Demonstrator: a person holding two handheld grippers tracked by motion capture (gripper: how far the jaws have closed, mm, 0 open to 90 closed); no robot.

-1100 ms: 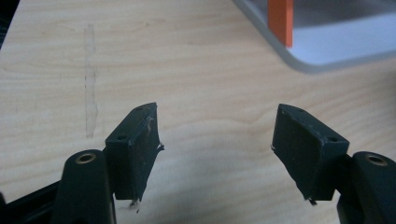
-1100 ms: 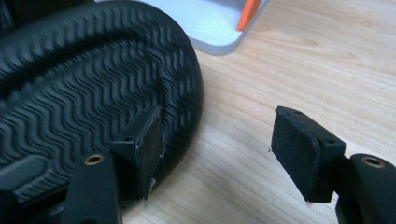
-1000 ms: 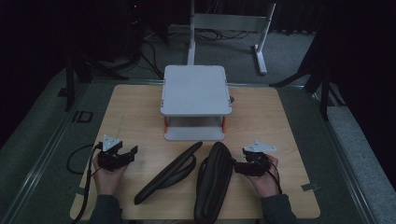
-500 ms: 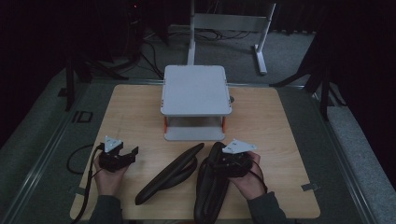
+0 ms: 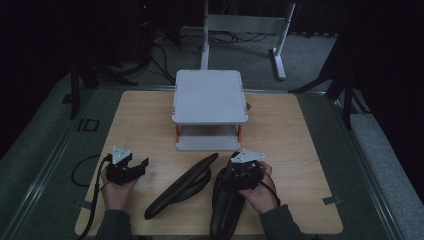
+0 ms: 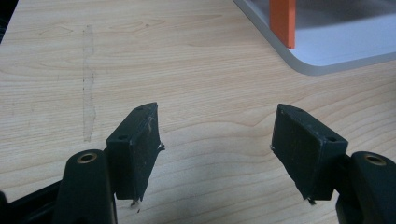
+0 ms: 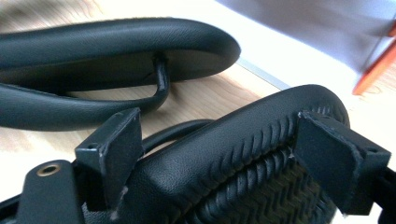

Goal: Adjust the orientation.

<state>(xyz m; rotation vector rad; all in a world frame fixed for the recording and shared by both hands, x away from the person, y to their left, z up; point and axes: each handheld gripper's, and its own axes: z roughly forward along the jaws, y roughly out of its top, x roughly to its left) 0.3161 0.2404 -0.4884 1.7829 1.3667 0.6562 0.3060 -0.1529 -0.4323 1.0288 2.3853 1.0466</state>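
Resting at the near left of the wooden surface (image 5: 145,125), the left hand-held gripper (image 5: 142,164) sits in the person's left hand (image 5: 116,192), jaws spread apart with bare wood between them; in the left gripper view its pads (image 6: 135,149) hold nothing, and a corner of the white stand (image 6: 336,51) with its orange post (image 6: 282,21) lies ahead to the right

Right hand-held gripper (image 5: 235,172) sits over the far end of the right black shoe (image 5: 225,210), carried by the right hand (image 5: 260,192). Its jaws have just been opening and now stand wide. In the right gripper view the shoe's padded, woven-textured end (image 7: 243,163) lies between the two pads (image 7: 119,144); the pads sit alongside it, and whether they press on it is not clear, so reading as released

Left black shoe (image 5: 182,187) lies diagonally between the two hands, near end toward the person, far end pointing at the stand; it appears behind the right shoe in the right gripper view (image 7: 116,46), just beside it, contact not resolvable

White two-tier stand (image 5: 210,95) stands at the middle far part of the surface, orange posts between tiers, both tiers bare. Right shoe's far end is near the stand's lower tier, apart from it

Lighting dim in the high view; cable (image 5: 82,170) trails off the surface edge from the left hand-held gripper
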